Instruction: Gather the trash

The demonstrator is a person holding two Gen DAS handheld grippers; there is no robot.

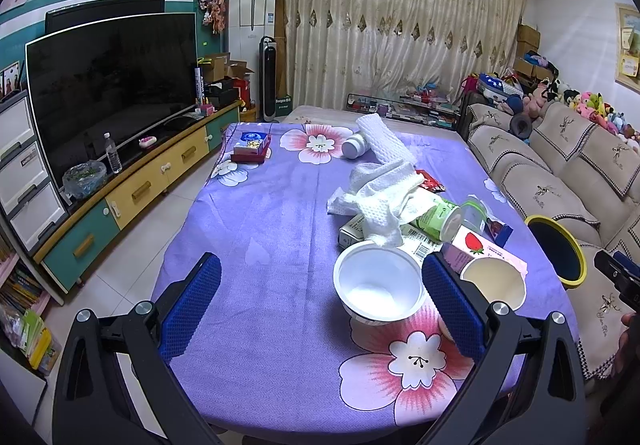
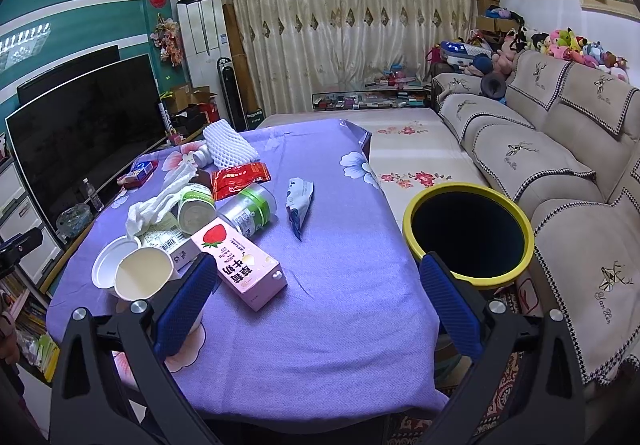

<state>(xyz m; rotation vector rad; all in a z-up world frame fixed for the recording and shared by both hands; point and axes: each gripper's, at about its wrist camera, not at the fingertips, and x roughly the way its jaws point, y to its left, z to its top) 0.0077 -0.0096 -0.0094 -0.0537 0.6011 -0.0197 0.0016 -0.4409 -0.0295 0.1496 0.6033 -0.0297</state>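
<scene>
Trash lies on a purple flowered tablecloth [image 1: 264, 229]: a white plastic bowl [image 1: 378, 287], a paper cup [image 1: 494, 283], a pink strawberry milk carton [image 2: 240, 265], crumpled white tissue [image 1: 384, 197], green-labelled tubs [image 2: 250, 207], a red wrapper [image 2: 240, 175] and a blue-white wrapper [image 2: 299, 201]. A yellow-rimmed dark bin [image 2: 468, 229] stands on the floor right of the table. My left gripper [image 1: 320, 305] is open above the near table edge, the bowl just inside its right finger. My right gripper [image 2: 320, 309] is open over the tablecloth, its left finger beside the cup and carton.
A beige sofa [image 2: 560, 149] runs along the right, behind the bin. A TV [image 1: 112, 85] on a low cabinet lines the left wall. A small box [image 1: 251, 149] and white foam netting [image 1: 384, 141] lie at the table's far end.
</scene>
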